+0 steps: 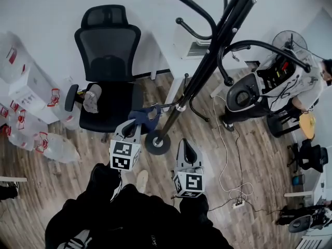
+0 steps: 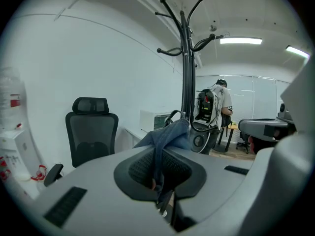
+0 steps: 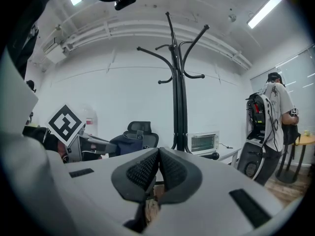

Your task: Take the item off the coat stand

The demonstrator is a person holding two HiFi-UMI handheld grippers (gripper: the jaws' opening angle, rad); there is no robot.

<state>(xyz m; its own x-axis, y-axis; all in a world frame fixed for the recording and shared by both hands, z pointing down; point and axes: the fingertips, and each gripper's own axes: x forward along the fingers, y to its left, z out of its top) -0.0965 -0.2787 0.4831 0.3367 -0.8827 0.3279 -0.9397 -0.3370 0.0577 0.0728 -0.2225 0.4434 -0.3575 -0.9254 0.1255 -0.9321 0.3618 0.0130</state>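
A blue denim item [image 1: 147, 118] hangs from my left gripper [image 1: 136, 125], just beside the foot of the black coat stand [image 1: 182, 98] and clear of its hooks. In the left gripper view the denim [image 2: 170, 136] is pinched between the shut jaws of that gripper [image 2: 160, 165], with the coat stand [image 2: 185, 82] behind it. My right gripper [image 1: 185, 146] is held to the right of the stand's round base [image 1: 156, 142]. Its jaws [image 3: 158, 167] are shut with nothing between them. From there the stand [image 3: 176, 92] rises ahead, and the denim [image 3: 127, 143] shows to the left.
A black office chair [image 1: 106, 66] stands behind the left gripper. Plastic bags [image 1: 31, 108] pile up at the left. A white table with a microwave [image 1: 193, 48] is behind the stand. A person with a backpack [image 1: 290, 84] sits at the right. A cable and power strip [image 1: 236, 201] lie on the floor.
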